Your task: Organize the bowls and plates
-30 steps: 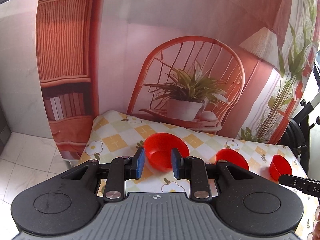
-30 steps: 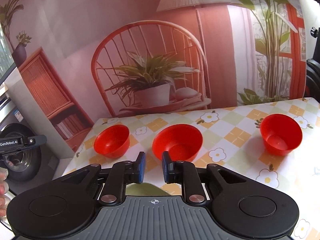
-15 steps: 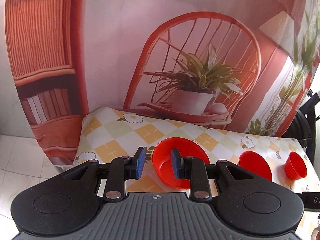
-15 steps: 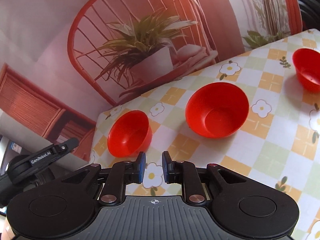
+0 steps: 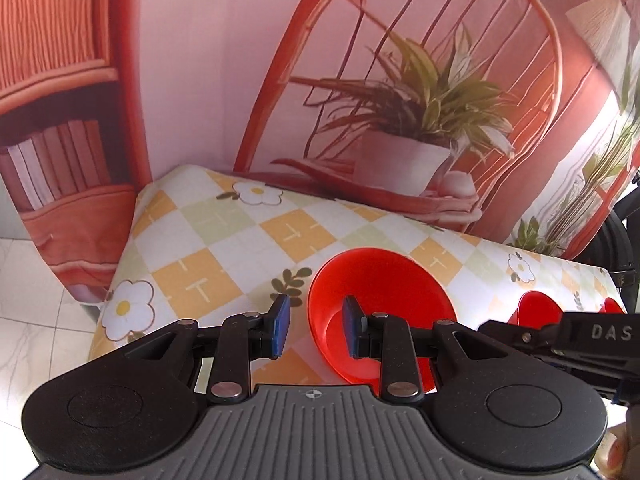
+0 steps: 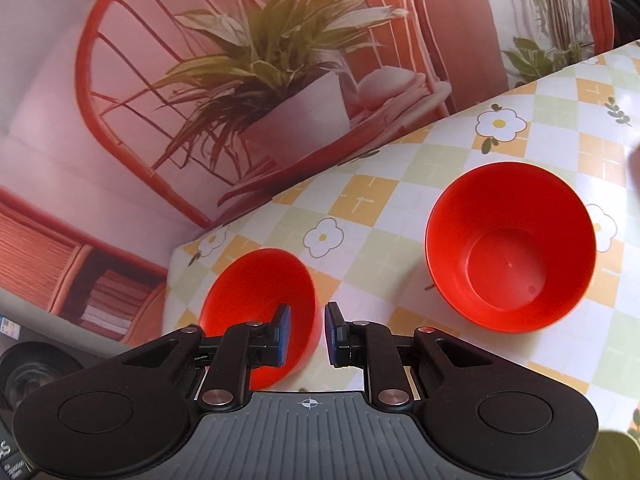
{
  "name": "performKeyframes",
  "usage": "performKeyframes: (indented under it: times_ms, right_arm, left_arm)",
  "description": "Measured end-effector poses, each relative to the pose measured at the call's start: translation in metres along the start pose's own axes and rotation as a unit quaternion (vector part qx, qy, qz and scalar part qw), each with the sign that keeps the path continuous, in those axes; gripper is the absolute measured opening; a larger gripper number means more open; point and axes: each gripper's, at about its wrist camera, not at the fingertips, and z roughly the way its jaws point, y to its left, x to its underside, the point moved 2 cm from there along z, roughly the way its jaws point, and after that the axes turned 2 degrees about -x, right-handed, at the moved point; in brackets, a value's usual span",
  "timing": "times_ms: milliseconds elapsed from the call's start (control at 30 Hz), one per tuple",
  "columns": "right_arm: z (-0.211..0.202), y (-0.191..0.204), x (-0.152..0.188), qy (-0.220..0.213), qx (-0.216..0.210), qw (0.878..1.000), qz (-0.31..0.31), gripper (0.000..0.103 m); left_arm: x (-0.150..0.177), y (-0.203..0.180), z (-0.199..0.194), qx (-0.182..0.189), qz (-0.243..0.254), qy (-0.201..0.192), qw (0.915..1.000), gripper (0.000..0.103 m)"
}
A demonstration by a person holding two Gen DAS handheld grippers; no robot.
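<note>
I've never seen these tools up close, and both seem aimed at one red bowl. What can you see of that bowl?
The left bowl is plain red, glossy like plastic, round with a flat bottom, and empty. It sits upright on the checked tablecloth near the table's left corner. The left gripper straddles its left rim and the right gripper its right rim, both open; whether any finger touches it is unclear. The other bowl stands apart.
</note>
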Motion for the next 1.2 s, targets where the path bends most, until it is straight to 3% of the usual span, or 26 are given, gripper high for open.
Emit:
performKeyframes:
  times_ms: [133,333,433,567,700,1200]
  right_arm:
    - [0.017,-0.004,-0.002,0.019,0.001,1.000,0.014,0.018]
    - [0.030,-0.005,0.001,0.028,0.004,0.999,0.014,0.017]
    - [0.033,-0.009,0.000,0.033,-0.003,0.999,0.029,0.006]
    - [0.027,-0.006,-0.002,0.036,-0.019,0.999,0.020,0.004]
    - [0.005,-0.006,-0.002,0.032,-0.039,0.999,0.017,0.004]
    - [-0.121,-0.011,-0.004,-0.006,-0.104,0.993,-0.052,0.004]
  left_arm:
    - [0.005,0.005,0.012,0.023,-0.035,0.011,0.9991,0.030]
    - [0.007,0.007,0.024,0.026,-0.046,0.020,0.9984,0.029]
    - [0.011,0.006,0.025,0.008,-0.036,0.018,0.9992,0.011]
    - [0.011,0.003,0.015,0.010,-0.037,0.013,0.9992,0.009]
    - [0.010,-0.002,-0.007,0.014,-0.043,0.001,0.9990,0.009]
    - [0.028,-0.070,-0.130,-0.009,0.028,-0.042,0.9987,0.012]
